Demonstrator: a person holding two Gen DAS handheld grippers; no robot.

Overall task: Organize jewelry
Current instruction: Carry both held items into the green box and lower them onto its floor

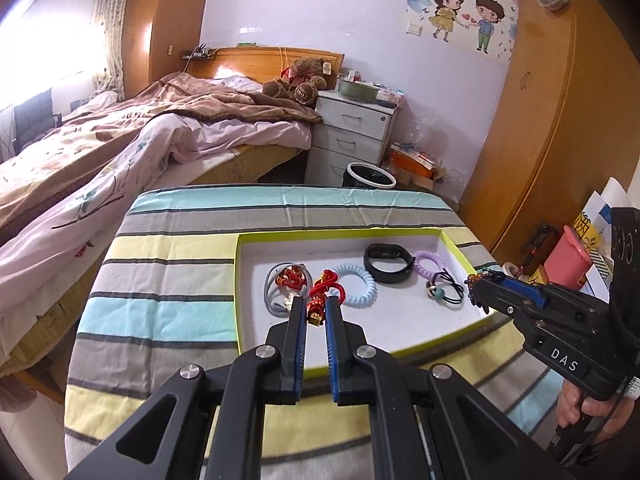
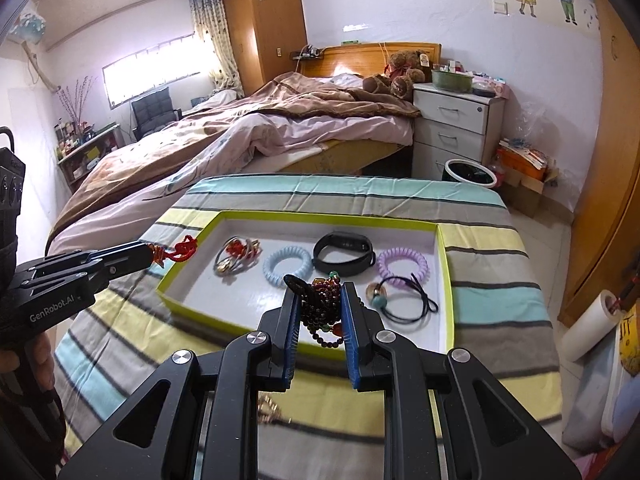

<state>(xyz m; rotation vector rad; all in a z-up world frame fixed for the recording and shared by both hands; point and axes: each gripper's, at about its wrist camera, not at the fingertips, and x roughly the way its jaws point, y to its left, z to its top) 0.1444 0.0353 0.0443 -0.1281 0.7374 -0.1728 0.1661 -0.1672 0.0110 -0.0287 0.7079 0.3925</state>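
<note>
A white tray with a lime-green rim lies on the striped table. In it are a grey and red bangle bundle, a blue coil tie, a black wristband, a purple coil tie and a black beaded hair tie. My left gripper is shut on a red knotted cord charm over the tray's left side. My right gripper is shut on a dark beaded bracelet above the tray's front.
The striped cloth covers the small table. A bed lies behind on the left, a white drawer unit and a bin behind. A wooden wardrobe stands right. A paper roll lies at the right.
</note>
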